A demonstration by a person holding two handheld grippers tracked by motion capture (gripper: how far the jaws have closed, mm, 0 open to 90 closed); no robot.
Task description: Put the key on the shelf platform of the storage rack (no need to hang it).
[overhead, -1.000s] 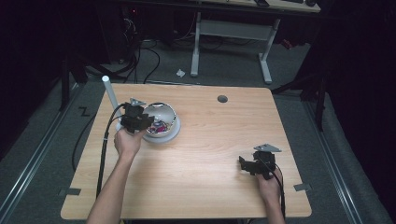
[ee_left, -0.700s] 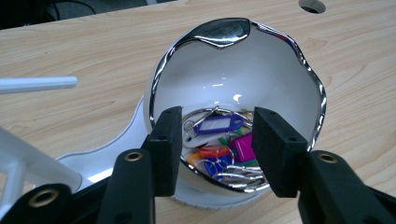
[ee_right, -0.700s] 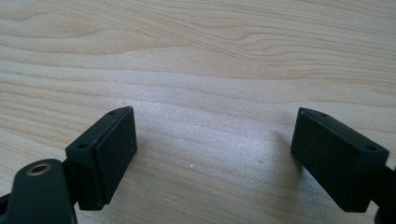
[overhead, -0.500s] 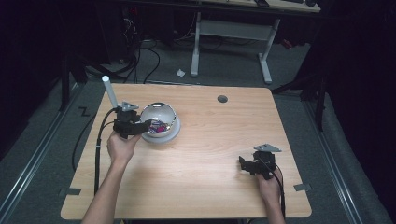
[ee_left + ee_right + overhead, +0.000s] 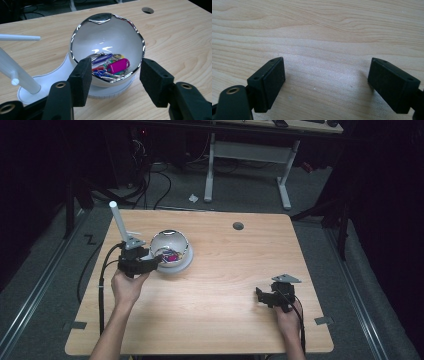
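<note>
Bowl, shiny and holding colourful key tags, sits on its white stand at the counter's left; we see the left tongs just opening, nothing gripped. Right tongs gape wide over bare wood.

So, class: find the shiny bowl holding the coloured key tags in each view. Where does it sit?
High view: shiny bowl left of centre on the table, on its white base.
Left gripper view: centre, just beyond the open gripper.
Right gripper view: not in this picture.
Shared landmark: the table's round hole.
</note>
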